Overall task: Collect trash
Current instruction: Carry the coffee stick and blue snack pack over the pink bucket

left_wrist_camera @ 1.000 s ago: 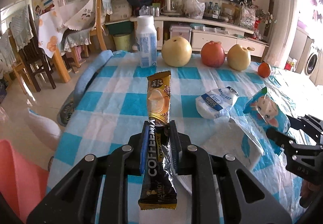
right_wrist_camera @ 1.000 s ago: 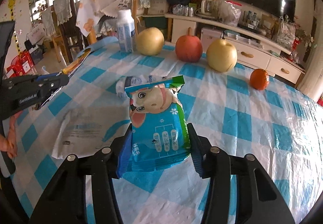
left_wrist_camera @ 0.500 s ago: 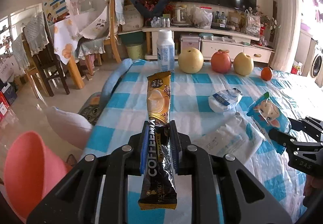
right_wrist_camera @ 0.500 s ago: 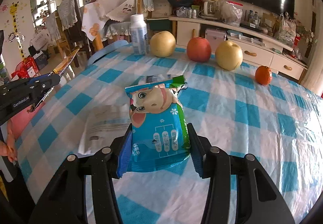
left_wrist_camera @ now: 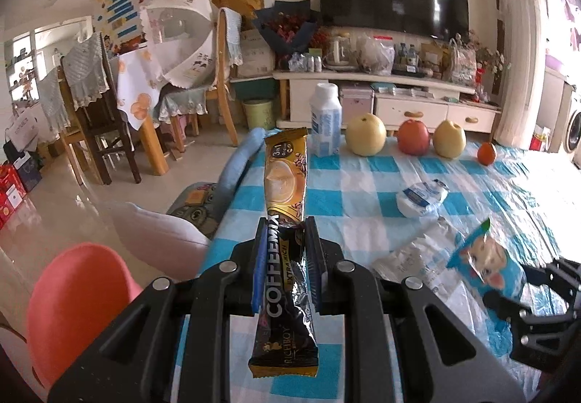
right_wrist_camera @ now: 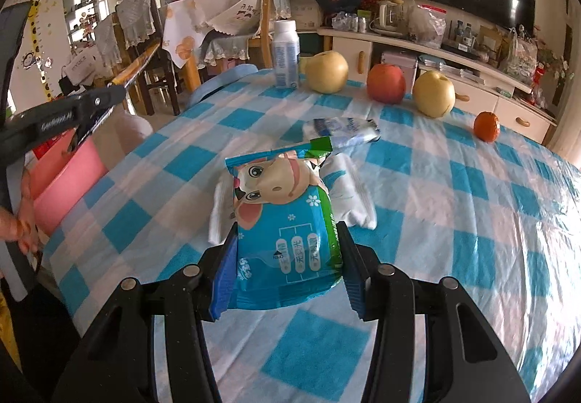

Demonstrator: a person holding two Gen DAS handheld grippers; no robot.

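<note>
My left gripper (left_wrist_camera: 287, 232) is shut on a long gold-and-black coffee-mix sachet (left_wrist_camera: 285, 181), held lengthwise above the table's left edge. My right gripper (right_wrist_camera: 287, 239) is shut on a blue wet-wipes pack (right_wrist_camera: 287, 217) with a cartoon animal on it, lifted over the checked tablecloth (right_wrist_camera: 454, 206). A crumpled white wrapper (right_wrist_camera: 345, 199) and a small white-and-blue packet (right_wrist_camera: 345, 128) lie on the cloth beyond it. The pink bin (left_wrist_camera: 76, 308) stands on the floor left of the table, below and left of the left gripper.
A white bottle (left_wrist_camera: 325, 119), two yellow pears (left_wrist_camera: 365, 139), a red apple (left_wrist_camera: 413, 137) and an orange (left_wrist_camera: 486, 153) line the table's far edge. Chairs (left_wrist_camera: 90, 105) stand at the left. A person's hand (right_wrist_camera: 18, 217) shows at the far left.
Both grippers have drawn back and left across the table with their loads still held. The pink bin has come further into view beside the left gripper.
</note>
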